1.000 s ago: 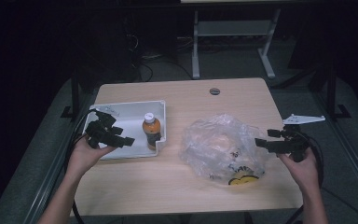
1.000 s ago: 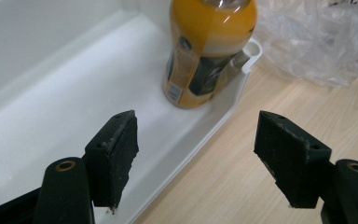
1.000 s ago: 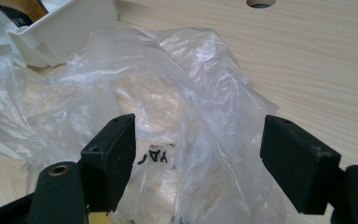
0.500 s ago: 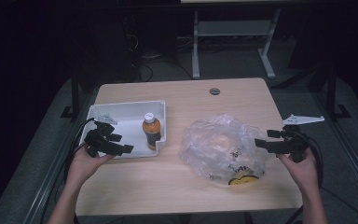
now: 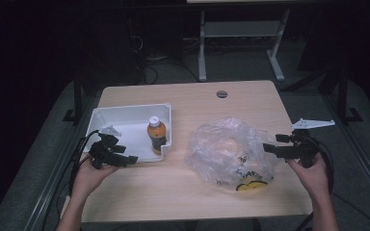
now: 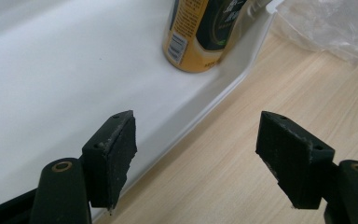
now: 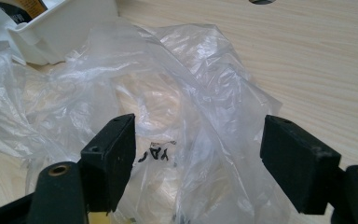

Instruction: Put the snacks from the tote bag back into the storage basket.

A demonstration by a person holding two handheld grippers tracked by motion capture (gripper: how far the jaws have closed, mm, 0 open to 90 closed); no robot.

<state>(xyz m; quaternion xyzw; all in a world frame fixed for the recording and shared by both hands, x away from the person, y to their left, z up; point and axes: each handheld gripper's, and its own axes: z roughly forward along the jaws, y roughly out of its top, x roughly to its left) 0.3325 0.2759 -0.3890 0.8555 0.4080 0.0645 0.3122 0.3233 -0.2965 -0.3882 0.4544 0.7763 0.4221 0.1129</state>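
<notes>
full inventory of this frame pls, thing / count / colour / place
table: 1, light wood, centre of the high view
tray: 1, white, table's left part
bottle: 1, orange drink, white cap, dark label, upright in the tray's right end
bag: 1, clear crumpled plastic with a yellow print, table's right part, contents unclear
hole: 1, dark, far edge of the table
stand: 1, white metal frame, on the floor beyond the table
left tongs: 1, black, open, over the tray's near edge
right tongs: 1, black, open, at the bag's right edge
hands: 2, one on each tongs, coming in from the bottom
</notes>
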